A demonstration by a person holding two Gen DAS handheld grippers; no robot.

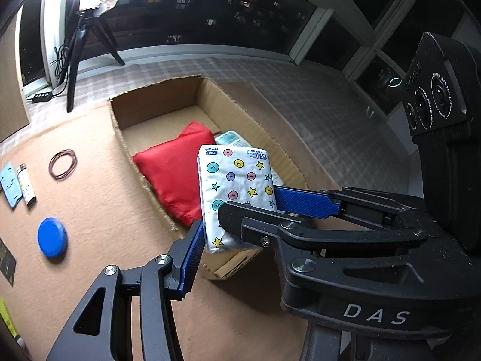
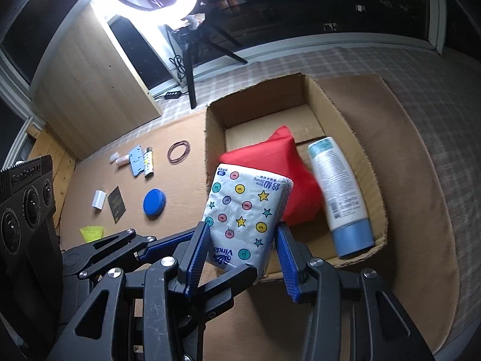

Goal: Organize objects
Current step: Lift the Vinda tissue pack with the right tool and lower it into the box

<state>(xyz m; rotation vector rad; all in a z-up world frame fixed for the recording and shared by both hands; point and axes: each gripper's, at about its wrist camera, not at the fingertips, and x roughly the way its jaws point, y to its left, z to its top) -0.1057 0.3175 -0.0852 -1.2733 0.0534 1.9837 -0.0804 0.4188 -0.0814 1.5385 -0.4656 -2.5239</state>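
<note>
Only right wrist: bottle (image 2: 339, 198) boxed.

A white plastic-wrapped tissue pack printed with coloured dots and stars (image 2: 245, 210) hangs tilted above the near edge of an open brown cardboard box (image 2: 215, 114), clamped from both sides by blue ribbed fingers (image 2: 198, 252). Inside the box a red fabric cushion (image 2: 288, 162) leans against a white lotion bottle with a blue cap (image 2: 336, 192) lying on its side
</note>
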